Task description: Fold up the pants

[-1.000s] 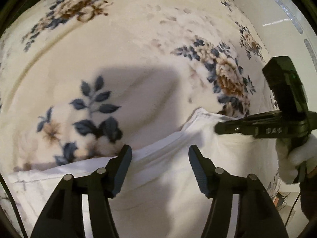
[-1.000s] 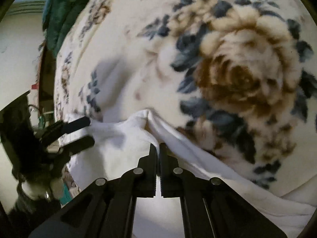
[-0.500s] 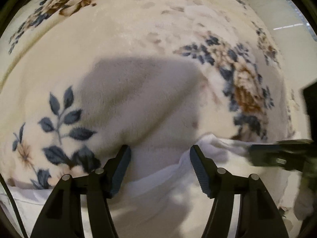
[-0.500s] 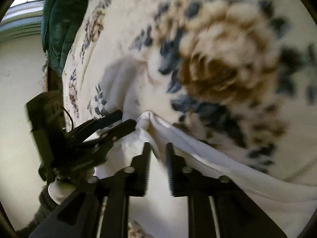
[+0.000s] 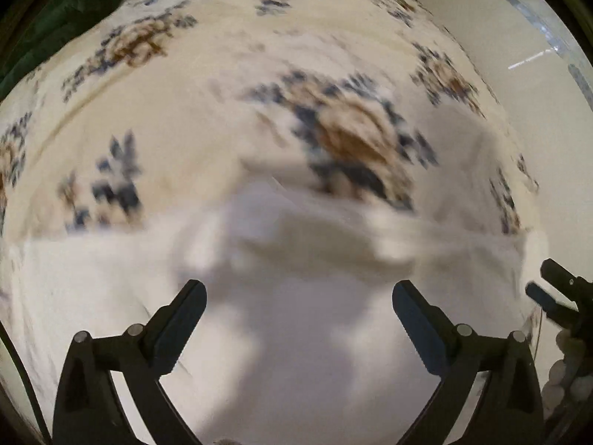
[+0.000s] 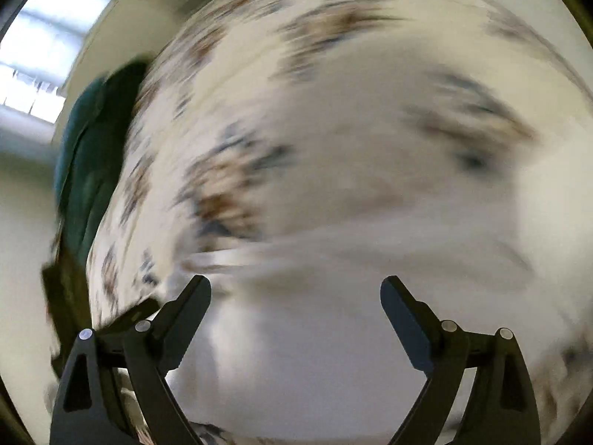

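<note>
The white pants (image 5: 289, 319) lie spread on a cream flowered blanket (image 5: 207, 118), their far edge a blurred fold across the middle of the left wrist view. My left gripper (image 5: 298, 293) hangs above them with its jaws opening wide, and no cloth is pinched between the fingers. The right gripper (image 5: 556, 296) shows at the far right edge of that view. In the heavily blurred right wrist view, the right gripper (image 6: 295, 289) is also opening wide over the white pants (image 6: 315, 333), holding nothing.
A dark green cloth (image 6: 89, 170) lies at the blanket's far left, also seen as green cloth (image 5: 48, 26) in the left wrist view. A pale wall (image 5: 519, 26) borders the bed on the right. A bright window (image 6: 48, 48) sits upper left.
The right gripper has let go of the pants edge and opened wide. The left gripper has opened wider too. Both have pulled back and up, and the pants now lie flatter on the blanket.
</note>
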The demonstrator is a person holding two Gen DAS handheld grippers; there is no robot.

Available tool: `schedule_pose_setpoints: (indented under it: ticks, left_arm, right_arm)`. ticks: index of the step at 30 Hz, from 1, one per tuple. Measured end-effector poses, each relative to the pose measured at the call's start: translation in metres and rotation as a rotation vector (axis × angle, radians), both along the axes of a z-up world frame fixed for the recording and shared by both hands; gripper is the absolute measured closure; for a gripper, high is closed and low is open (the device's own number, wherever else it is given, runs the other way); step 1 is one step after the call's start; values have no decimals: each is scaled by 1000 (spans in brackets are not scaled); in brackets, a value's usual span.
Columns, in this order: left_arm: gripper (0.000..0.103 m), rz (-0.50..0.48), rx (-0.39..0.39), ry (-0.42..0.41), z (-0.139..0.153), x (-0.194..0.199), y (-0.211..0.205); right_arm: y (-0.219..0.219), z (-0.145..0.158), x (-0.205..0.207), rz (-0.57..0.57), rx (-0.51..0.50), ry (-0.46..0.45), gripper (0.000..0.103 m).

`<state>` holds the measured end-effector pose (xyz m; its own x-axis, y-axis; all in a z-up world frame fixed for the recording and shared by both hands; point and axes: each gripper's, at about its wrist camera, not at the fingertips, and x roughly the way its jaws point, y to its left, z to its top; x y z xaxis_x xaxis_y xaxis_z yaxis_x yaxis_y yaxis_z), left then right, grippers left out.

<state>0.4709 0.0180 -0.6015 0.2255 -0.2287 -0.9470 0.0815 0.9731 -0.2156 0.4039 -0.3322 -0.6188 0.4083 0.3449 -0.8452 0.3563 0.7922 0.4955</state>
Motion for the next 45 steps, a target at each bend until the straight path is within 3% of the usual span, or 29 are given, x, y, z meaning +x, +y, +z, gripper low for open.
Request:
schedule_pose_setpoints:
  ticks: [6,9,11,14,18,20,21,23,28,30,33,35,39,45]
  left_arm:
    - [0,1,-17,78,-36,-52,-77]
    - [0,-7,8,110,-53,-60,-110]
    - [0,-14,58,99,-55,-61,-126]
    - [0,-24,84,80,-52,-57,-142]
    - [0,-44,107,62,-45,-50,-157]
    - [0,-57,116,55,-41,-48,-163]
    - [0,-60,121,48,-39,-47,-166]
    - [0,-74,124,35,-33,-46,-172]
    - [0,-95,136,30,-29,-42,-184]
    - [0,-99,134,40,-34,-42,-188]
    - [0,-115,150,59,-48,-43,-188]
    - [0,-116,158,79,-59,-39,-187]
    - [0,-106,140,105,-79,-29,-188]
    - [0,-107,188,107,-88,-22,-197]
  right_arm:
    - [-158,-31,-126,-423,44,68,8]
    - [-216,-62,-163,-619,140,75,8]
    - [-250,-67,-178,-723,201,1,11]
    - [-282,-60,-174,-738,215,-116,20]
    - [-299,-71,-137,-662,223,-90,24]
    - [-302,-80,-115,-596,210,-58,81]
    - [-299,-81,-109,-582,188,-45,92]
    - [-296,-74,-99,-569,104,-29,93]
    - [-297,-55,-113,-588,57,-18,93]
    - [-299,-71,-119,-595,51,53,93]
    - [-308,-94,-141,-646,138,84,93]
    - [-315,-100,-150,-683,218,51,85]
    - [-318,-99,-172,-740,339,-23,52]
    - [-299,-120,-163,-600,383,-11,50]
